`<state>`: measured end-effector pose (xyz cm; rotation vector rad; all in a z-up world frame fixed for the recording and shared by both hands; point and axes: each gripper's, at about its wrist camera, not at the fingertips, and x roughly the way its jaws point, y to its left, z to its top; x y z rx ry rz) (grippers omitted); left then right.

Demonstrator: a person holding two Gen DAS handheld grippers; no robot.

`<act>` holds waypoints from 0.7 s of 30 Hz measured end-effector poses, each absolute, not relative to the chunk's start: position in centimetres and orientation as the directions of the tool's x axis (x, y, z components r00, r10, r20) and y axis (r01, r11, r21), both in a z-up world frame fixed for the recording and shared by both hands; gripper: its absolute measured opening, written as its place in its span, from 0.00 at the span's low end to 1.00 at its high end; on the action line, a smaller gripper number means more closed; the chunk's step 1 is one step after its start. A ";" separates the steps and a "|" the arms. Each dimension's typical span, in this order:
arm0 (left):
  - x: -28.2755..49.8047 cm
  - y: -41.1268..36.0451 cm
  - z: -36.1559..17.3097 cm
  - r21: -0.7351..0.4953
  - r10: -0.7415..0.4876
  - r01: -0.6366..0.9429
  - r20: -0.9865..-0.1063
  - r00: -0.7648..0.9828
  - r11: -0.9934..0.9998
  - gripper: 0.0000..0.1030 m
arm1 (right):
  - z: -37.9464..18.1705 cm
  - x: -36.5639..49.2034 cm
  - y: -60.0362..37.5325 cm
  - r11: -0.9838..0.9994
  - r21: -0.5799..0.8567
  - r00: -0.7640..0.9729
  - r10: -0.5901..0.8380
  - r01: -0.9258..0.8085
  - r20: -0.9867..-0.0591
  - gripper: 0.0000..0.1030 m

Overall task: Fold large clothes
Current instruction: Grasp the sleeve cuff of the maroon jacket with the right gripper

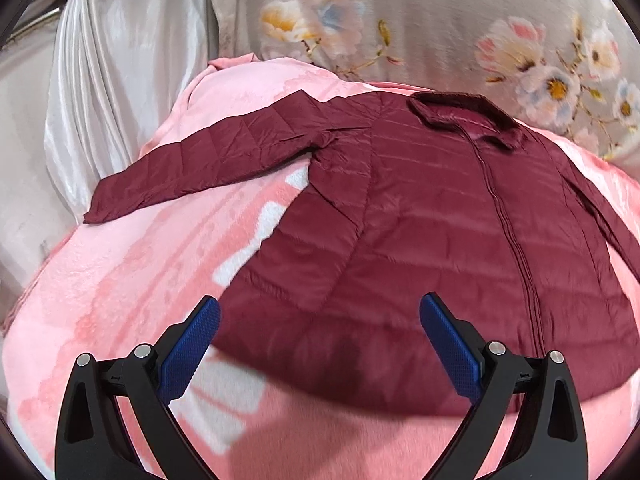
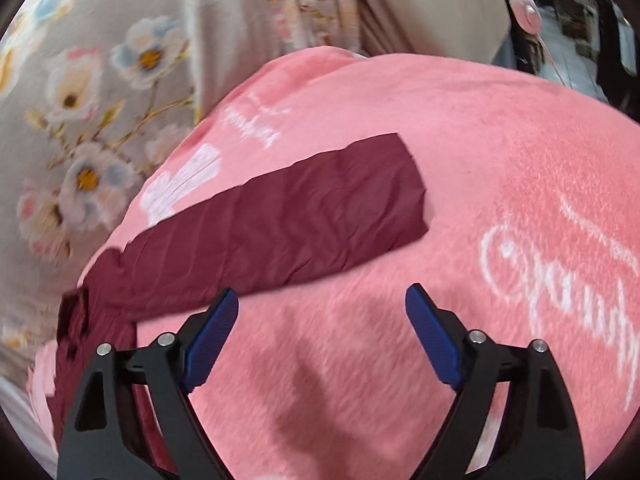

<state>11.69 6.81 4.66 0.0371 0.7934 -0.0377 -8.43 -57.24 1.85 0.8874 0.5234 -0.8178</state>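
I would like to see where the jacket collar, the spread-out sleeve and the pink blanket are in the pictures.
jacket collar [image 1: 464,114], left wrist view, on the dark turned-down band.
sleeve [image 2: 304,220], right wrist view, on the middle of its length.
pink blanket [image 2: 460,152], right wrist view, on bare fleece beyond the cuff.

We list: pink plush blanket [image 1: 120,280] with white lettering; grey floral bedding [image 1: 400,20] behind it; pale satin drape [image 1: 100,60] at left.

Jacket [image 2: 280,224] body beyond left edge
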 end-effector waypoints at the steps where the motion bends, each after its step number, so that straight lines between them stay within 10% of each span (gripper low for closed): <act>1: 12.0 6.9 4.7 0.019 -0.017 0.044 -0.715 0.699 0.999 0.95 | 1.5 -8.5 -57.7 0.352 0.478 0.591 -0.398 0.805 -0.702 0.76; 7: 13.8 7.2 4.0 0.040 0.014 0.022 -0.729 0.684 0.999 0.95 | -0.3 -7.6 -60.0 0.262 0.524 0.586 -0.403 0.810 -0.704 0.64; 12: 14.7 7.2 3.1 0.063 0.034 0.020 -0.744 0.667 0.998 0.95 | 0.0 -5.4 -61.0 0.272 0.570 0.631 -0.371 0.776 -0.682 0.11; 21: 16.0 8.1 3.5 0.068 0.050 0.000 -0.738 0.673 0.998 0.95 | 13.4 5.8 -51.4 0.673 0.479 0.812 -0.346 0.564 -0.470 0.06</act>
